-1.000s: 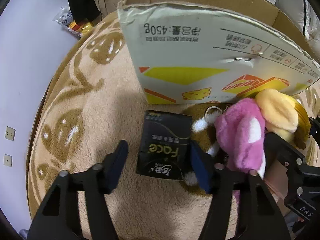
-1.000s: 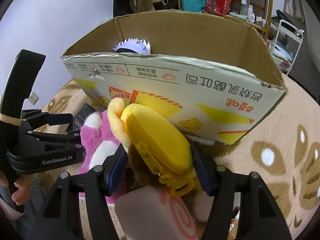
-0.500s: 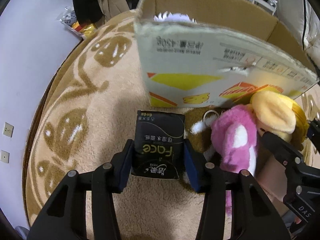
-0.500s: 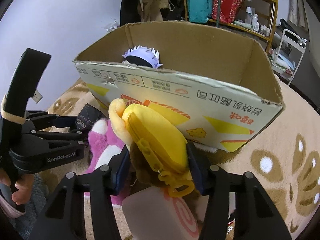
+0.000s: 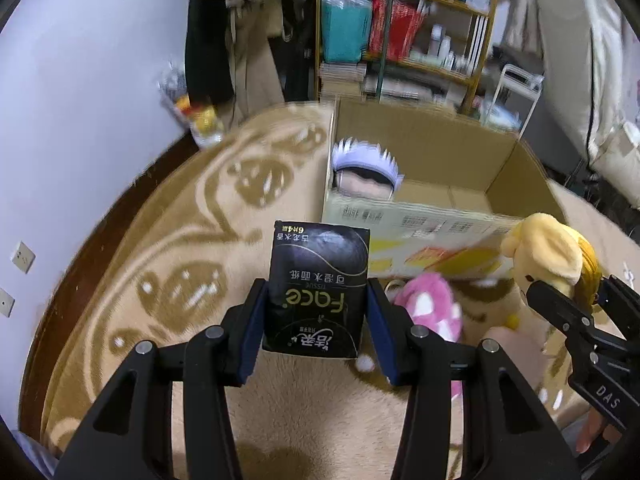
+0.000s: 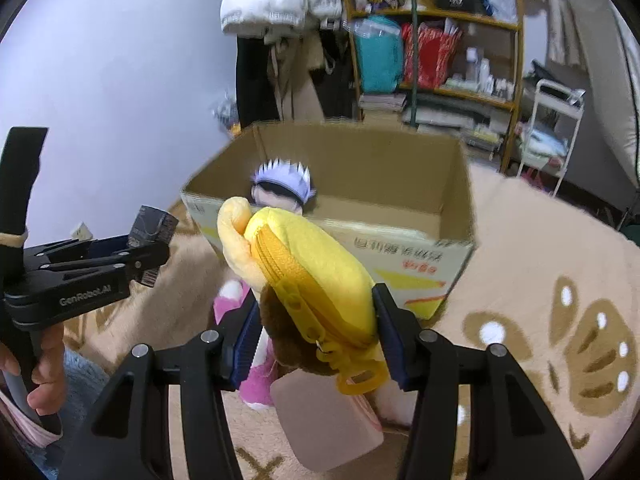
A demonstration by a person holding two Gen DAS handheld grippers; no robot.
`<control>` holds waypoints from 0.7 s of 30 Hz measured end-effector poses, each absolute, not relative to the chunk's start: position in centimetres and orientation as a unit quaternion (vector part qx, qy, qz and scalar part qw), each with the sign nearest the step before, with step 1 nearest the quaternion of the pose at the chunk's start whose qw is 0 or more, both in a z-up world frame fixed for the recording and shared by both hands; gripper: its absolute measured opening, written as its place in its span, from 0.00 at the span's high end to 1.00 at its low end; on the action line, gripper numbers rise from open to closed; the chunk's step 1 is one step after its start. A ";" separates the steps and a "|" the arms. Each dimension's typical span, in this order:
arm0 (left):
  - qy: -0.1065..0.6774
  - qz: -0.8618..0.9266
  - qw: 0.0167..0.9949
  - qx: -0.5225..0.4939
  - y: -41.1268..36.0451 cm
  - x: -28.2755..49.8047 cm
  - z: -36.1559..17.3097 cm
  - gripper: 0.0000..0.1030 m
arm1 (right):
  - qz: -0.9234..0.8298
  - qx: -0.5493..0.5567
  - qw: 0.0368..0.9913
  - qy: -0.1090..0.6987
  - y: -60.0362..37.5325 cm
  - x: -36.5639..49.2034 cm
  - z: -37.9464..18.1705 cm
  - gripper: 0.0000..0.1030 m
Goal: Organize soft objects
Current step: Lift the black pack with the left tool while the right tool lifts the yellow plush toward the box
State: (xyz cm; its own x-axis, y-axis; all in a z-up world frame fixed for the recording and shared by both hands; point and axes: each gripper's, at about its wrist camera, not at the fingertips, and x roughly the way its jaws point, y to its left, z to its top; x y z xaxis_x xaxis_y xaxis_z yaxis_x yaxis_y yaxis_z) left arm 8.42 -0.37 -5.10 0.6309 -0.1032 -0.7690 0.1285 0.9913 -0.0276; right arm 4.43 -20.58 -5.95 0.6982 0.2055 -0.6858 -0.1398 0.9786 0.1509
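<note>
My left gripper (image 5: 316, 324) is shut on a black tissue pack (image 5: 318, 288) and holds it raised above the rug, in front of the open cardboard box (image 5: 436, 216). My right gripper (image 6: 316, 328) is shut on a yellow plush pouch (image 6: 308, 264) with a zipper, lifted near the box's front wall (image 6: 400, 252). A plush doll with pale purple hair (image 5: 366, 160) lies inside the box; it also shows in the right wrist view (image 6: 284, 180). A pink plush (image 5: 432, 308) lies on the rug below. The left gripper with the pack shows in the right wrist view (image 6: 152, 236).
A beige patterned rug (image 5: 168, 272) covers the floor. A pale pink block (image 6: 324, 420) lies under my right gripper. Behind the box stand a wooden shelf (image 5: 404, 28) with goods, hanging clothes (image 5: 240, 40) and a white cart (image 6: 556, 120). The wall (image 5: 80, 80) is at the left.
Both grippers have closed on their objects and lifted them off the rug. The box's inside has come into view from above.
</note>
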 end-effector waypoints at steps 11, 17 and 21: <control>0.302 -0.067 0.951 0.025 -0.8 4.9 -0.6 0.55 | 0.066 0.043 0.958 0.275 -21.7 1.2 -1.3 0.46; 0.259 -0.069 0.963 0.020 -1.0 4.6 0.7 0.55 | 0.058 0.051 0.968 0.240 -22.3 0.9 0.0 0.46; 0.239 -0.071 0.968 0.024 -1.5 4.8 1.1 0.55 | 0.057 0.062 0.970 0.230 -22.7 1.3 0.1 0.45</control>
State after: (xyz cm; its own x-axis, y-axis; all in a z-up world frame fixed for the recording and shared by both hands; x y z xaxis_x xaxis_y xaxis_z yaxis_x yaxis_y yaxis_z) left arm 4.84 -1.51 1.15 0.8757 -0.1258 -0.4661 0.1486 0.9888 0.0122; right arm 1.25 -22.65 0.12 0.8877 0.1388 -0.4390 -0.0822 0.9859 0.1456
